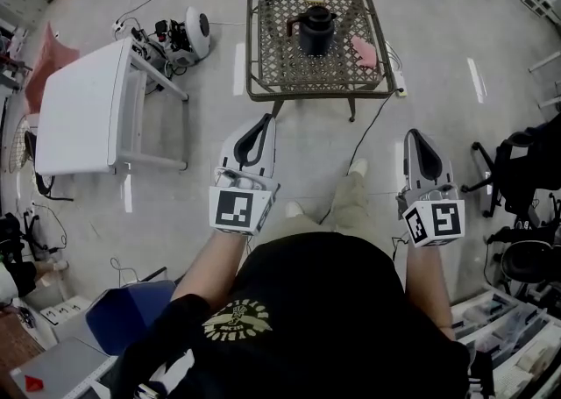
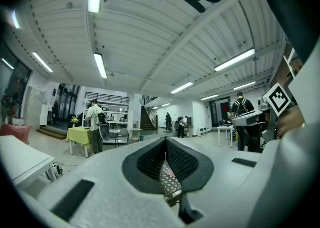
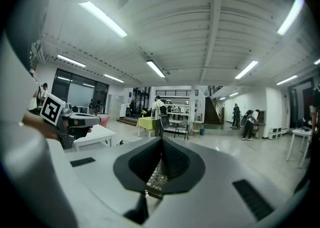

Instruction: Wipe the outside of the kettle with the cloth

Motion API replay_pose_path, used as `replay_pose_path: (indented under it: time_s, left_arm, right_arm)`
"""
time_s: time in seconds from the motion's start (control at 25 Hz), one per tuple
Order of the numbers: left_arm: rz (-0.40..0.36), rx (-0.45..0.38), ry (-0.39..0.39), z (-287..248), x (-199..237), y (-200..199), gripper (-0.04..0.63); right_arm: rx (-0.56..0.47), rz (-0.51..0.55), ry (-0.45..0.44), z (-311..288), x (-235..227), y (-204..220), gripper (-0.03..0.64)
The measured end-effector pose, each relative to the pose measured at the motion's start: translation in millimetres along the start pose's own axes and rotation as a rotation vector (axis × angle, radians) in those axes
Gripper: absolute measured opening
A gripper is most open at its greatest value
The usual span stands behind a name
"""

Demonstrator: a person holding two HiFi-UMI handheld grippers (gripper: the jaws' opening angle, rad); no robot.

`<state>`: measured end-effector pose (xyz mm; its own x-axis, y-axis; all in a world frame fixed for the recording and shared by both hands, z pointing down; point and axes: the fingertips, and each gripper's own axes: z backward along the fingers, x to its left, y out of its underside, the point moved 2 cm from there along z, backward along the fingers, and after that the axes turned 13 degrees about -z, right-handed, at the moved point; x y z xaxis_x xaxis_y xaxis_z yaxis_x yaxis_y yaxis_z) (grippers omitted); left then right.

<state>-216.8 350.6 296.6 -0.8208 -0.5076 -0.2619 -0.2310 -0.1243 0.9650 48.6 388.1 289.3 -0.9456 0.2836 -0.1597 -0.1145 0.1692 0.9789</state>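
A black kettle point(image 1: 316, 29) stands on a small woven metal table point(image 1: 263, 89) ahead of me in the head view. A pink cloth point(image 1: 365, 51) lies on the same table, to the kettle's right. My left gripper point(image 1: 266, 119) is held level over the floor, short of the table's near left corner, shut and empty. My right gripper point(image 1: 415, 133) hangs over the floor to the table's near right, also shut with nothing in it. The left gripper point(image 2: 165, 141) and the right gripper point(image 3: 161, 140) each show their pads meeting at the tips, with a strip of the woven tabletop in the gap below.
A white table point(image 1: 83, 108) stands at the left, with a round white device point(image 1: 195, 33) and cables beside it. A power strip point(image 1: 399, 81) and a cord lie by the woven table's right legs. A black office chair point(image 1: 517, 169) is at the right, a blue seat point(image 1: 131, 314) at lower left.
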Motion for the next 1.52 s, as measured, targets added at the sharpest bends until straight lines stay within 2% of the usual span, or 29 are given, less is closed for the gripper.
replay_pose_path:
  time_s: [0.44, 0.76, 1.52]
  left_arm:
    - [-0.011, 0.010, -0.067, -24.9, 15.0, 1.8, 0.008]
    - [-0.009, 0.052, -0.068, -53.0, 25.9, 13.0, 0.008]
    - [0.031, 0.113, -0.049, -145.7, 32.6, 51.6, 0.008]
  right_arm:
    - [-0.016, -0.010, -0.040, -27.0, -20.3, 0.5, 0.011]
    - [0.026, -0.009, -0.082, -69.6, -28.2, 12.9, 0.011]
    - [0.115, -0.033, -0.070, -146.6, -88.2, 26.0, 0.011]
